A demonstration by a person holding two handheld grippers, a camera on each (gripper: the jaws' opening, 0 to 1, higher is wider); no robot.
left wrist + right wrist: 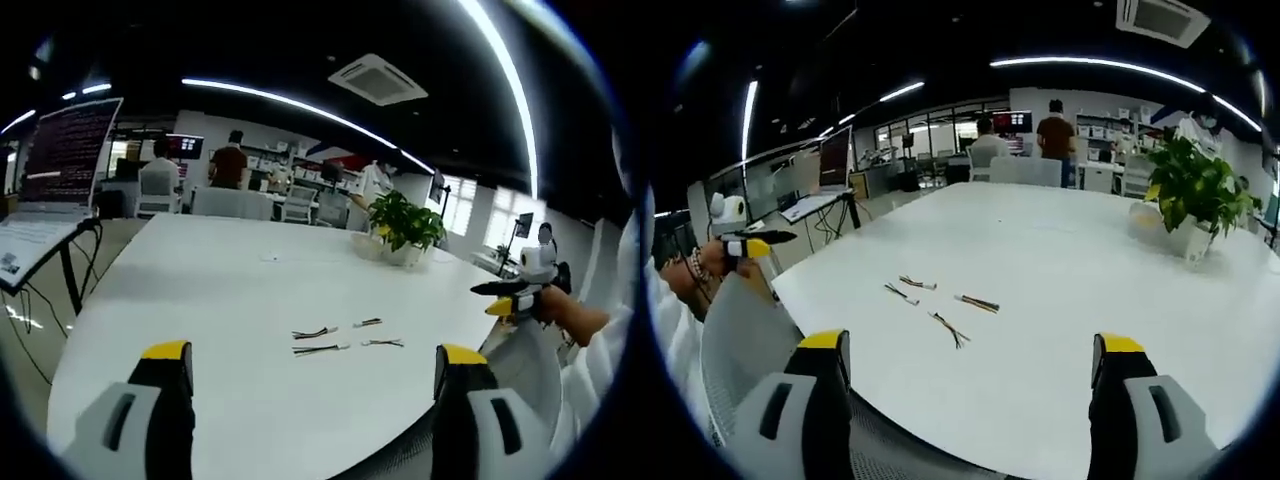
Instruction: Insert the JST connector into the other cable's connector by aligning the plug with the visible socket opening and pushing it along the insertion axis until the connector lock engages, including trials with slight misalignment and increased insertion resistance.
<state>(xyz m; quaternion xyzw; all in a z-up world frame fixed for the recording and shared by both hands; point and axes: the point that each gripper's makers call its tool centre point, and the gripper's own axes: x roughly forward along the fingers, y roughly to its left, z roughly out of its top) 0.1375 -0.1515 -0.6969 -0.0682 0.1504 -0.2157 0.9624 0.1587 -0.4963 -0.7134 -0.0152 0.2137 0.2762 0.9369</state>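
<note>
Several short wired JST cables lie loose on the white table [230, 300]: one pair [315, 332] with another [320, 349] just below, and two more [367, 323] [383, 342] to their right. In the right gripper view the same cables lie spread out [917, 283] [902, 293] [977, 302] [950, 328]. My left gripper [313, 355] hangs open over the near table edge, well short of the cables, holding nothing. My right gripper [972, 345] is open too and empty. Each gripper shows in the other's view, held in a hand off the table's side [515, 295] [755, 243].
A potted green plant [405, 225] [1190, 190] stands at the table's far side. A laptop on a stand [60, 160] [835, 160] is beside the table. A grey mesh chair back [750, 340] sits at the near edge. People stand and sit far behind.
</note>
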